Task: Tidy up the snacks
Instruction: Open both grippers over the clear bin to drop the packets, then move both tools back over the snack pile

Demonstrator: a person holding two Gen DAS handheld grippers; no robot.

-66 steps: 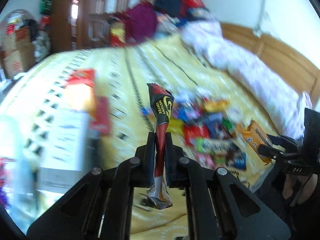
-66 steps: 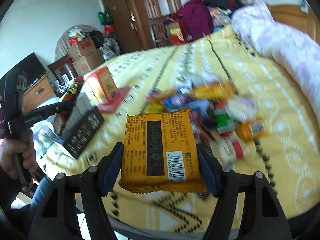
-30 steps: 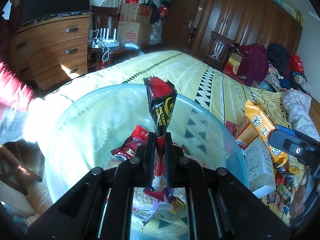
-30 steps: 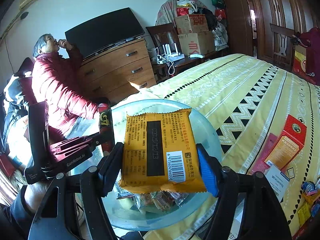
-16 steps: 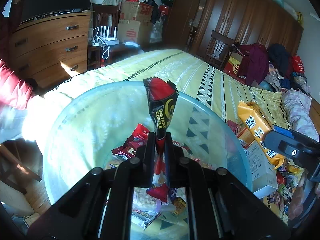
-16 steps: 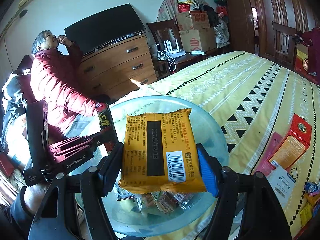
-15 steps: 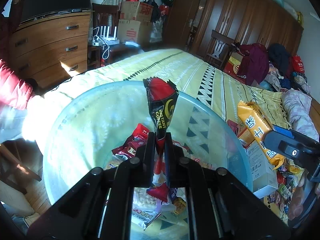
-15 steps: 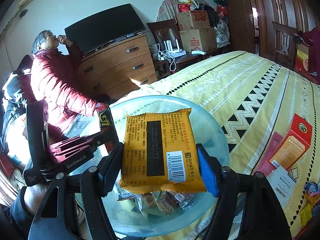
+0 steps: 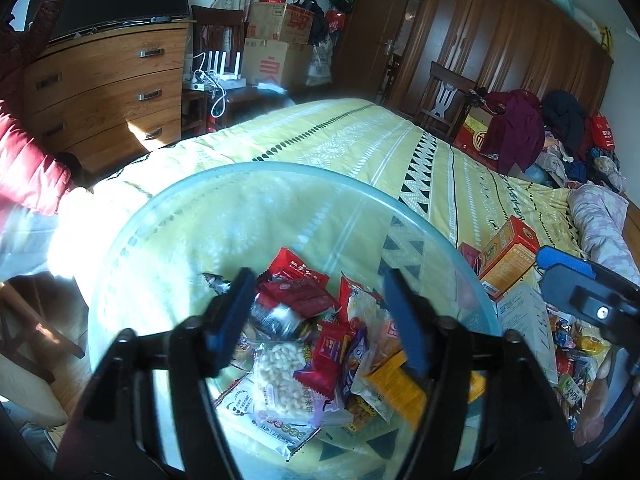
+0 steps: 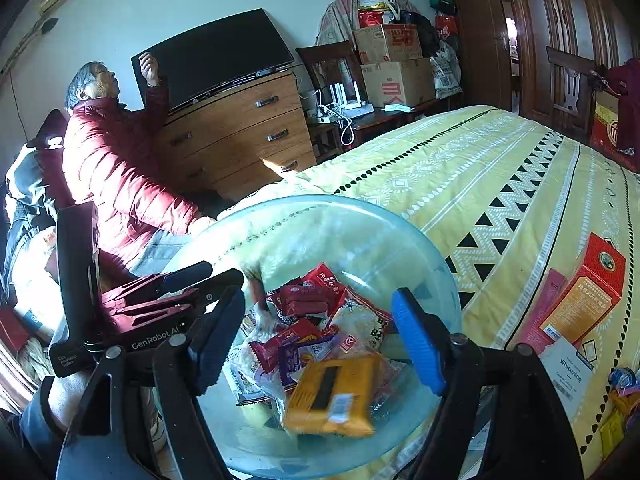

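- Left gripper (image 9: 320, 316) and right gripper (image 10: 320, 336) both hang over the bowl (image 10: 436, 264), fingers spread and empty, so whatever drops lands inside.
- Orange packet (image 10: 332, 396) lies blurred atop the heap, near side.
- Loose snacks (image 9: 572, 344) wait far right on the bed (image 9: 360, 136).

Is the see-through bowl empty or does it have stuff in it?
Not empty. The clear bowl has a heap of snack packets, with an orange packet on top.
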